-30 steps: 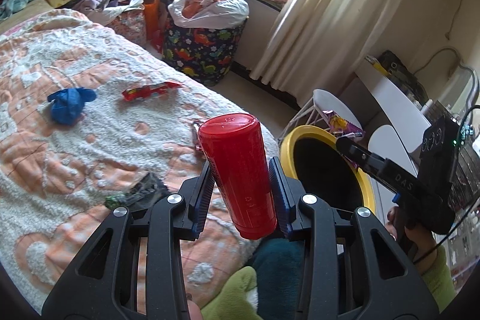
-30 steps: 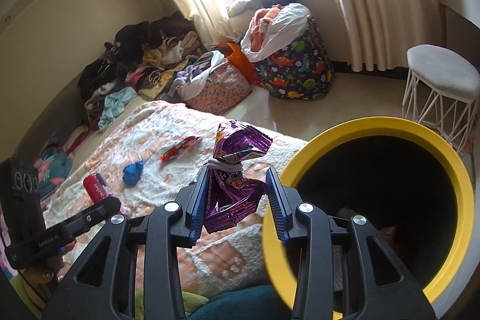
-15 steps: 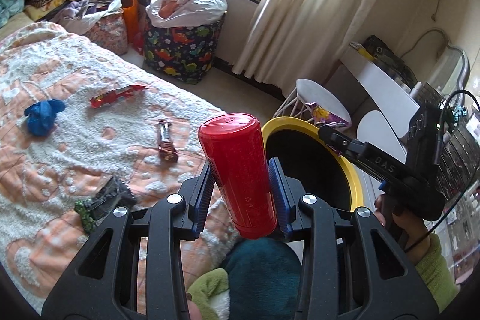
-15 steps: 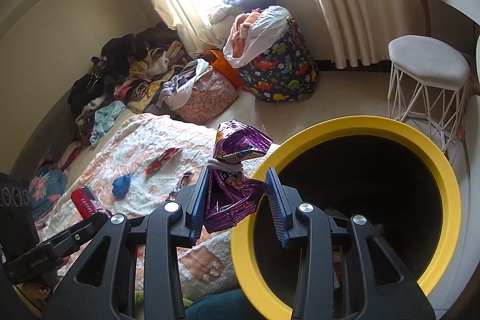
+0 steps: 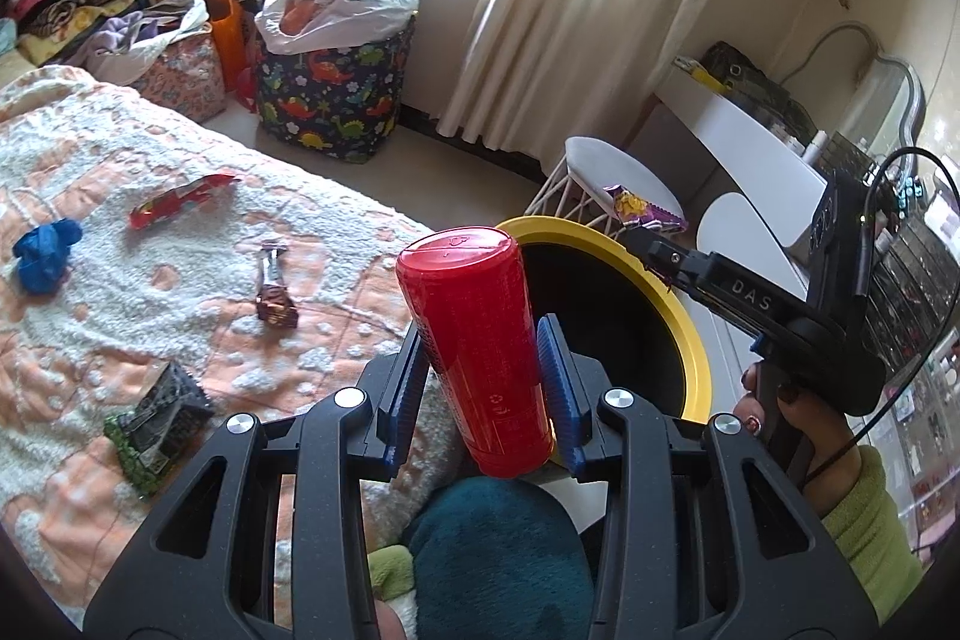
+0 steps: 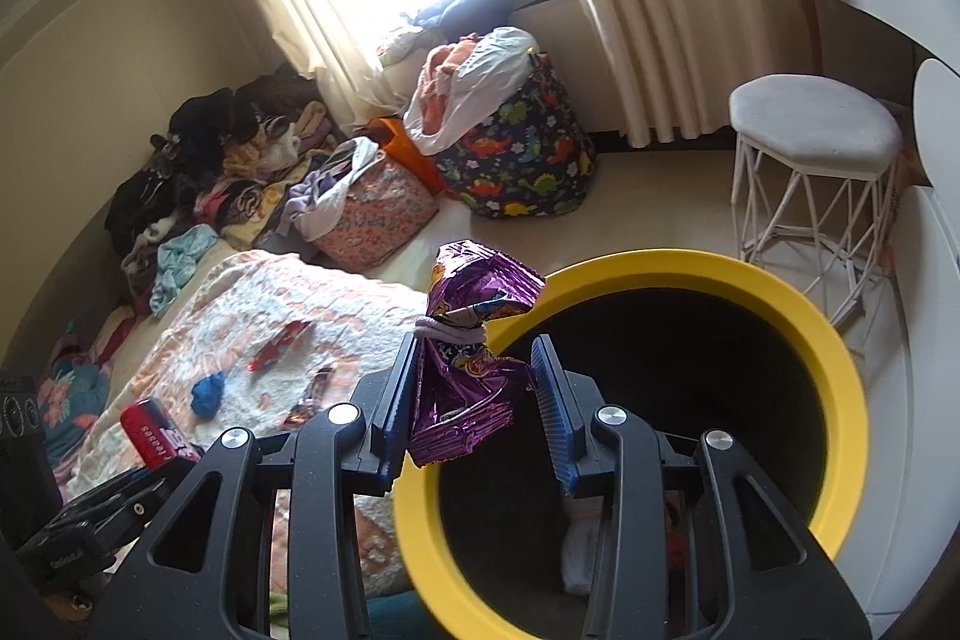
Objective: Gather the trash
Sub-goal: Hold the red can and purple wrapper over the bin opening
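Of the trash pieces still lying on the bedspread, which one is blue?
The crumpled blue wad at the left edge of the bed. The others are a red wrapper, a brown wrapper and a dark green-edged packet.

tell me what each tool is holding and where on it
Left tool: red can, clamped across its lower body. Right tool: crumpled purple wrapper, pinched around its lower half.

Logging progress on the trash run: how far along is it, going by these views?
Done: something pale already lies inside the yellow-rimmed black bin. In hand: left gripper clamps a red cylindrical can; right gripper holds a crumpled purple foil snack bag at the bin's rim. Left on the bed: red wrapper, blue crumpled wad, brown wrapper, green-grey packet.
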Motion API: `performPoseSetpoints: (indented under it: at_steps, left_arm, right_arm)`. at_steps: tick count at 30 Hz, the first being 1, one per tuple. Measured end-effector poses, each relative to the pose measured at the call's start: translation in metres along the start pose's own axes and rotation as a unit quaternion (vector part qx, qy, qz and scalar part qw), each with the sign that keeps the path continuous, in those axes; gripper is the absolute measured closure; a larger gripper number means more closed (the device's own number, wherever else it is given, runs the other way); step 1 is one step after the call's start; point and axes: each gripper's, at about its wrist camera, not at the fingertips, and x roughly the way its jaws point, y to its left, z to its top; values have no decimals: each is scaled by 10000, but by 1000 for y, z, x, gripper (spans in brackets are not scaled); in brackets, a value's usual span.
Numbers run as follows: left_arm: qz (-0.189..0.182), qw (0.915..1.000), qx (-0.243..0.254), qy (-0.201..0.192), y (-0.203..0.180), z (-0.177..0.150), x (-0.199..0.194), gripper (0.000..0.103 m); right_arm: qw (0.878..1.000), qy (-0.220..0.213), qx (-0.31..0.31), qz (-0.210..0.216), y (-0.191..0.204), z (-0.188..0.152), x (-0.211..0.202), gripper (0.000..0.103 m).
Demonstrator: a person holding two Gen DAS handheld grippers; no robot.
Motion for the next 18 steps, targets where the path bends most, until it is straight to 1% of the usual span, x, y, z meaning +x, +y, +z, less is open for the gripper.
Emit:
performPoseSetpoints:
  at_steps: [12, 18]
  left_arm:
    - [-121, 9996, 235, 105, -17, 1, 20, 73]
    - [-174, 9991, 347, 171, -27, 2, 32, 73]
  right_arm:
    - [9990, -129, 241, -358, -28, 2, -4, 67]
    - [9982, -120, 349, -469, -39, 1, -6, 67]
